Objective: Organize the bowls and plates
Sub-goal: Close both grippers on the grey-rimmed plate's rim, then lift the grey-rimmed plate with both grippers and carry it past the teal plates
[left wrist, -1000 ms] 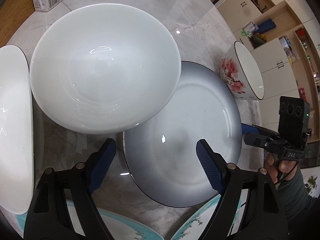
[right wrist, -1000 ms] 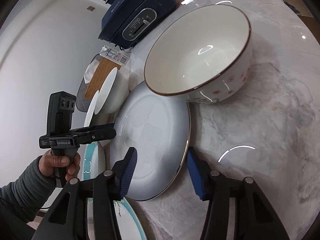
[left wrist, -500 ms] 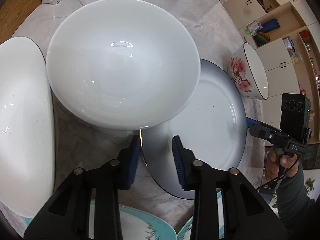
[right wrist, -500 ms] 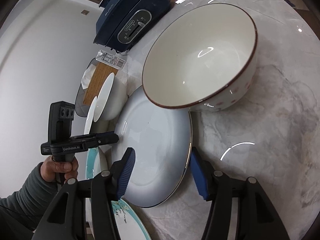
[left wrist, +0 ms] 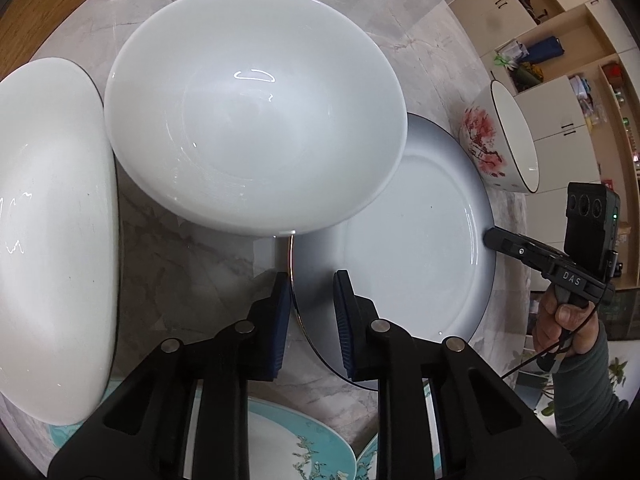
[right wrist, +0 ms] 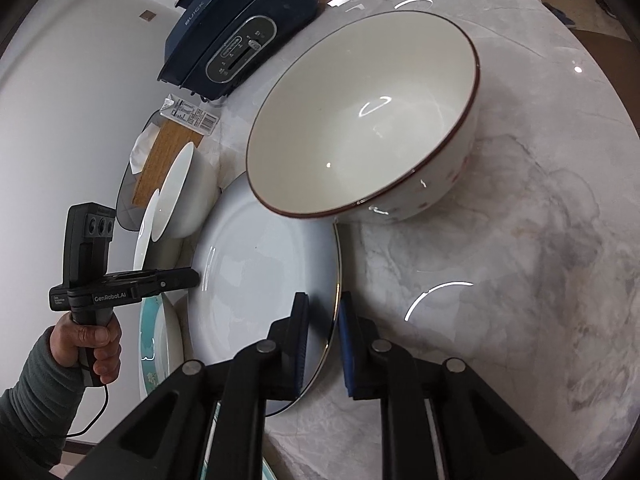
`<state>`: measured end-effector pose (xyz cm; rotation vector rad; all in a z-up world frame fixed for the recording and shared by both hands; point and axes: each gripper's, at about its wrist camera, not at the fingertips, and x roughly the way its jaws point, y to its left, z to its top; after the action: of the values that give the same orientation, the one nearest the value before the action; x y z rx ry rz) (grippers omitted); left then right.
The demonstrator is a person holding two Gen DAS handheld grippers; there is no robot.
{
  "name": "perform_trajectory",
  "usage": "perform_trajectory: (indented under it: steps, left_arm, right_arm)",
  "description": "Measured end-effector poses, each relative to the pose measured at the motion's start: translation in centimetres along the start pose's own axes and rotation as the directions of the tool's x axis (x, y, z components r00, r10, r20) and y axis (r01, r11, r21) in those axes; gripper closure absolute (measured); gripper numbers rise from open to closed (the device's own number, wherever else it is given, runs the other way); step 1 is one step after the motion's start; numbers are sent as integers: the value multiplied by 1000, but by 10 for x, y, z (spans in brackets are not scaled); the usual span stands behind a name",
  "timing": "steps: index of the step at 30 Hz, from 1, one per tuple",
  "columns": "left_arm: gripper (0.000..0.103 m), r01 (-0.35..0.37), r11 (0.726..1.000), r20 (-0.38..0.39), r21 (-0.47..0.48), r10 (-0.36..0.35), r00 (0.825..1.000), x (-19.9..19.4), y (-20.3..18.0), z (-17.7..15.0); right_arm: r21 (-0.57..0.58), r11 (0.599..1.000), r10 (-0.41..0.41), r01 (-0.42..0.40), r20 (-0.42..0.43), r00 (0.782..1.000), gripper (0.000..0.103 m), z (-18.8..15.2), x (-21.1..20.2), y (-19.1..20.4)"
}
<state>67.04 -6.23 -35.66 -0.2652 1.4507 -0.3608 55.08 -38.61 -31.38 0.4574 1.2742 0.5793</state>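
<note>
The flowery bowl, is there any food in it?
Empty. The flowery bowl shows a bare, shiny white inside in the right wrist view, with only light glints.

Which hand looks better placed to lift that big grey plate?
Neither alone. The left gripper and the right gripper each straddle an opposite rim of the grey plate, jaws closing. If one, the right: the white bowl overhangs the left side.

The grey plate [left wrist: 420,248] lies on the table [right wrist: 520,240] between two bowls. The white bowl [left wrist: 252,108] sits at its left, the flowered bowl [left wrist: 500,148] at its right.
</note>
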Motion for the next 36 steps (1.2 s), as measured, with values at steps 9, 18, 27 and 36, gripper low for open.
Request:
perform_trajectory:
  steps: [9, 18, 27, 36]
  left_arm:
    - [85, -7, 1000, -2, -28, 7, 1000, 1, -5, -1]
    - [85, 3, 998, -12, -60, -3, 1000, -1, 0, -4]
    - [85, 13, 996, -23, -94, -15, 1000, 0, 5, 1]
    - [85, 6, 996, -21, -88, -8, 1000, 1, 5, -1]
  right_arm:
    - [28, 999, -33, 33, -3, 999, 86, 5, 5, 6]
    - [81, 996, -35, 36, -13, 999, 87, 9, 3, 7]
    - [130, 991, -34, 35, -14, 999, 87, 9, -1, 3]
    - [162, 986, -46, 47, -14, 999, 87, 5, 0, -5]
